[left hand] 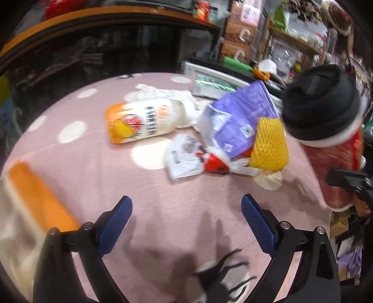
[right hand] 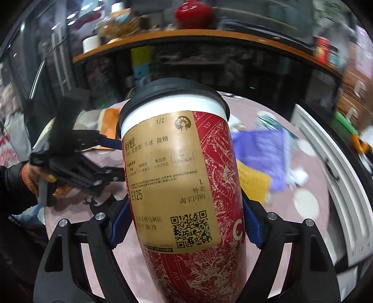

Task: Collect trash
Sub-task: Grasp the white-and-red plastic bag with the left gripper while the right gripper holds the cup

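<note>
A tall red paper cup with a black lid and a gold label fills the right wrist view, and my right gripper is shut on its body, blue pads on both sides. In the left wrist view the same cup hangs tilted at the right edge. My left gripper stands open over bare pink cloth, nothing between its fingers. Beyond it lie an orange-and-white pouch, a purple bag, a yellow foam net and a white-and-red wrapper.
The table wears a pink cloth with white dots. An orange-and-cream object lies blurred at its near left. A white box stands at the far edge. A dark counter and cluttered shelves stand behind.
</note>
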Demonstrator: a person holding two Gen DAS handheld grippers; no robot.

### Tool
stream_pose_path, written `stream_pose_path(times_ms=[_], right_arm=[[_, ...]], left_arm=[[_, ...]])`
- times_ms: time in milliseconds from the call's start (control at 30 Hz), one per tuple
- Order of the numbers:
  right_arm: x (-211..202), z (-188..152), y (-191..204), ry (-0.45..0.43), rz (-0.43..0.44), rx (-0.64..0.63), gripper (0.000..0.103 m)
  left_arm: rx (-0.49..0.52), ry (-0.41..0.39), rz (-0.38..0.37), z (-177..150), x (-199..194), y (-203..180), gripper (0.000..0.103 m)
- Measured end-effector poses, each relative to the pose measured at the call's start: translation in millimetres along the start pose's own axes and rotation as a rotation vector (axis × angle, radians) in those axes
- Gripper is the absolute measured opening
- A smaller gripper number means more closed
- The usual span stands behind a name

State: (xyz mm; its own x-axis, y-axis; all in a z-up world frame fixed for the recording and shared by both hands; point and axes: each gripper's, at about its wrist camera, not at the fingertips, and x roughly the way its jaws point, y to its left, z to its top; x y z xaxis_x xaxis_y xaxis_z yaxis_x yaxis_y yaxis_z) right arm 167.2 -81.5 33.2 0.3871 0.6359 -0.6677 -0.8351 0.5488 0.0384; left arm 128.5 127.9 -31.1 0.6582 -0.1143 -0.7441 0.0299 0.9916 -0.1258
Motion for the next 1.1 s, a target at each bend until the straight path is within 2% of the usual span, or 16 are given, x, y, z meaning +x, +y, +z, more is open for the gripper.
stream_pose_path(times_ms=[67,133,200,300,467,567,767,833,1100], right_arm=[[-13,-14,-5,-0.013,-0.024,0.029,0.079],[-23,-26,-10,-0.019,-0.034,0.063,0.079],[-30,-40,-12,-0.022,-0.054,0.083,0.079],[-32,-49,-12,-0.023,-0.068,0.104,0.08],[-42,-74,-21,-0.04,-0.061,0.179,0.08],[-45,-86,-20,-0.039,-0.066,0.201,0.08],[-52,-100,-23,-0.05,-0.083,0.251,0.08],[-52,-104,-24,-0.053,-0.09,0.267,0.08],[-56,-119,-24,-0.076,-0.109,0.305,0.08]], left_arm=[[0.012,0.031,-0.007,8,14,-5,0.088],[0.01,0.075,-0.035,17,27,-8,0.08],[0.037,0.085,-0.044,25,36,-14,0.077],[0.15,0.081,0.008,34,48,-28,0.077],[0.219,0.127,0.001,41,74,-28,0.077],[0.233,0.138,-0.011,38,83,-27,0.065],[0.276,0.091,-0.007,27,72,-34,0.03],[0.29,0.082,0.019,26,70,-36,0.008],[0.241,0.037,0.034,12,54,-34,0.005]])
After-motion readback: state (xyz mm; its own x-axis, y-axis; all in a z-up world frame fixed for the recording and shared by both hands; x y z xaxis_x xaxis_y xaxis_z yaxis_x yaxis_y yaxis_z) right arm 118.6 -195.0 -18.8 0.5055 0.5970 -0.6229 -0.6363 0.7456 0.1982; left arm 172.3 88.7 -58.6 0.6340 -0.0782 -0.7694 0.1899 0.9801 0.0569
